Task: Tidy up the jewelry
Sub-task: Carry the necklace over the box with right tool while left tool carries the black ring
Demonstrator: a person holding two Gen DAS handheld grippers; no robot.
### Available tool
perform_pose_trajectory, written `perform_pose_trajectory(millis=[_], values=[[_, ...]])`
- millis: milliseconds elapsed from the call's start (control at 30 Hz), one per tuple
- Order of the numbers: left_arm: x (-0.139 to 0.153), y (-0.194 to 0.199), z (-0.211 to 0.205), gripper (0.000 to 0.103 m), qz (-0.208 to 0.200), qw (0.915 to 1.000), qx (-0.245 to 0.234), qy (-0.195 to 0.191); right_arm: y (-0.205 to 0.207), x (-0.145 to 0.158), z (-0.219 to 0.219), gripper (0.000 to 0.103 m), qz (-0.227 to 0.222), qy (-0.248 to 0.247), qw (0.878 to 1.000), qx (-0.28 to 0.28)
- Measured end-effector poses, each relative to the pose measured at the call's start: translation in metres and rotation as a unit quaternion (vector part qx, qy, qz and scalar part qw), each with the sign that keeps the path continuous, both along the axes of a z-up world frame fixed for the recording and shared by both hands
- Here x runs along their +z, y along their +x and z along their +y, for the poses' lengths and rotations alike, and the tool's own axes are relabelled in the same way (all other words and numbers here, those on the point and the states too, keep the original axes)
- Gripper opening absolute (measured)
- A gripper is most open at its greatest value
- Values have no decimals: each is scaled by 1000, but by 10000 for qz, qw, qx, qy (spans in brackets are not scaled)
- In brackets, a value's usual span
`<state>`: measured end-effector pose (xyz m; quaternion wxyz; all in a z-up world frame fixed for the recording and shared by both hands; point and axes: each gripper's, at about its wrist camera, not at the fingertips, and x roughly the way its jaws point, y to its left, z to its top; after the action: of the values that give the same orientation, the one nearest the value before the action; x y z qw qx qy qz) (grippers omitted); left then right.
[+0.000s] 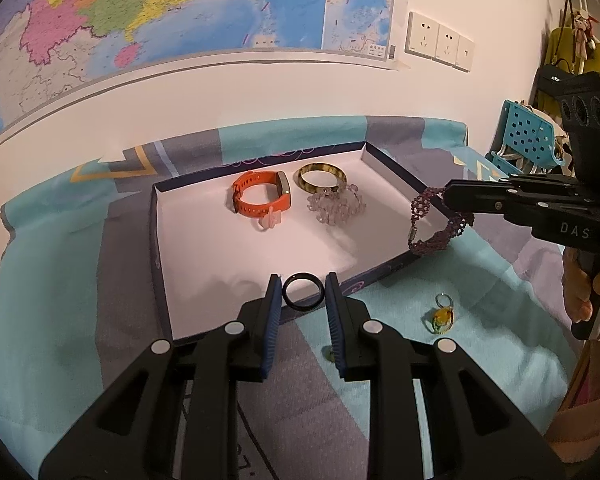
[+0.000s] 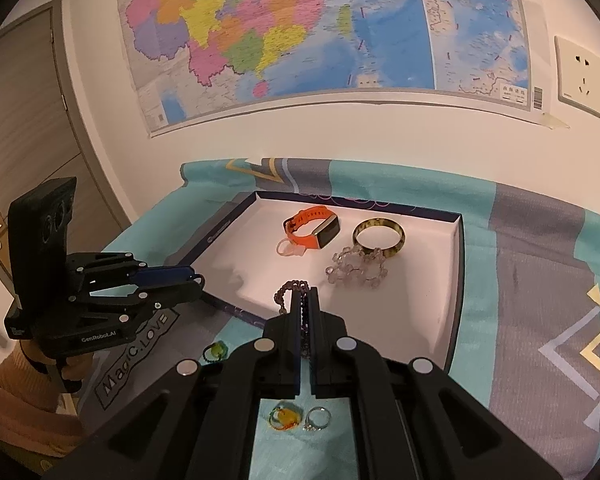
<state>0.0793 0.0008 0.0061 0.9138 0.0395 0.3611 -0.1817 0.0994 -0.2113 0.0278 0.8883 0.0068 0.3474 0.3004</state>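
Left gripper (image 1: 303, 290) pinching black ring (image 1: 302, 290), right gripper (image 2: 306, 300) clamping bracelet (image 1: 436, 220)

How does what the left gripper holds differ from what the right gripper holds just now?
The left gripper pinches a black ring, a small, rigid, plain hoop; the right gripper clamps a purple beaded bracelet, larger, woven and limp, drooping from the fingers. The left jaws stand apart around the ring; the right jaws are fully shut on the bracelet. Both hang over the near edge of the white-lined tray.

Tray (image 1: 156, 232) front half lies clear (bracelets (image 1: 332, 200) crowd back).
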Motion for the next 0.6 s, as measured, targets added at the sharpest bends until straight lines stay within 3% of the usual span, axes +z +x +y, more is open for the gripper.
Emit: perform_pose_trajectory(millis=[600], values=[[2, 23, -6, 22, -12, 10000, 15, 19, 28, 1, 4, 2, 87, 36, 9999, -49]])
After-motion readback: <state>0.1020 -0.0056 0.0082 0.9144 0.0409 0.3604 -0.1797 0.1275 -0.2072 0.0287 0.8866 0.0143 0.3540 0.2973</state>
